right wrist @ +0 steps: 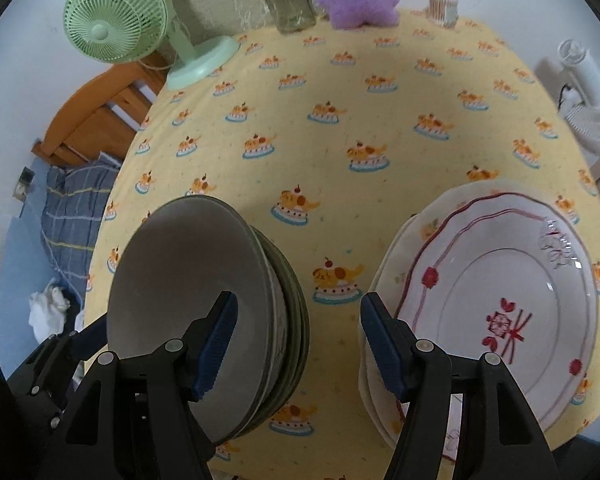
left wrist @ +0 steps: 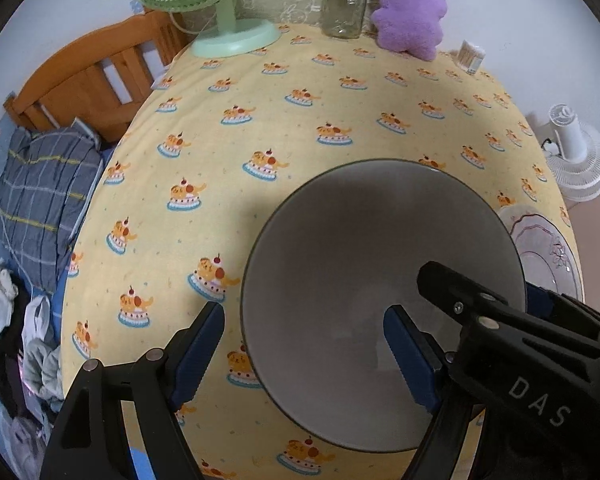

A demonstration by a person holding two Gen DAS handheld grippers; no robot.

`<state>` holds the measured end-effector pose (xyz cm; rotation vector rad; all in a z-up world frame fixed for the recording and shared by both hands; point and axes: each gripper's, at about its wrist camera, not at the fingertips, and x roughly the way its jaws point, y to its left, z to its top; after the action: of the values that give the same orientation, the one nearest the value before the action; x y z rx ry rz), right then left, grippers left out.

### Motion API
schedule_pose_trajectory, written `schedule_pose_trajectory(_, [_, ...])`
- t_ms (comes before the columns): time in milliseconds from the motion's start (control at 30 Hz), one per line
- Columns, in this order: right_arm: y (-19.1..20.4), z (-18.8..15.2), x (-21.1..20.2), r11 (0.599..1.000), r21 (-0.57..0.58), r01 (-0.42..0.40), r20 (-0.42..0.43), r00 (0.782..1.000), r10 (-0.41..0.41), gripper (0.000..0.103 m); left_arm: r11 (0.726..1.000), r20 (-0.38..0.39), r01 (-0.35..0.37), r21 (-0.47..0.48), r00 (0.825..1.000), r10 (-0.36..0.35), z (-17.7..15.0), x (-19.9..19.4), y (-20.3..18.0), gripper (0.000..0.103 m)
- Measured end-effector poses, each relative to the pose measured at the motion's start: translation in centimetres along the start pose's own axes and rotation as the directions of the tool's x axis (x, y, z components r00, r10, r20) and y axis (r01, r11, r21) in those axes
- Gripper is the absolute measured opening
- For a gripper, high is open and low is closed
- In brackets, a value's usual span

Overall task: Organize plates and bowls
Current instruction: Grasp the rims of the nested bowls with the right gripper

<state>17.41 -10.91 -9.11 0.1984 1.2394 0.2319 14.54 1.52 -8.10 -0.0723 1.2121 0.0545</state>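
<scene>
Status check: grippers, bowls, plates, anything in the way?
Left gripper open, straddling the rim of the bowl stack. Right gripper open, empty, between the bowls and the plate stack. Nothing blocking.

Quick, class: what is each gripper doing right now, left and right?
Left gripper: open, straddling the rim of the grey bowl, not clamped.
Right gripper: open, empty, between the bowl stack and the plates.

Two fans [right wrist: 116, 28], one jar [right wrist: 288, 2]
</scene>
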Motion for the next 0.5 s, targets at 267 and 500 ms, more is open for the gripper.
schedule_pose_trajectory(267, [0.5,0.4,1.2,0.999,-0.015,-0.052,-0.052,0.997,0.052,0.048,0.999,-0.032,-0.030,-0.016,0.999,0.029,0.2,0.8,0.1,0.080])
schedule_pose_trajectory(500, [0.9,0.3,2.1,1.000,0.021,-0.015,-0.067,0.998,0.017,0.036,1.000,-0.057,0.024,0.020,0.998,-0.023,0.4,1.9,0.6,0.078])
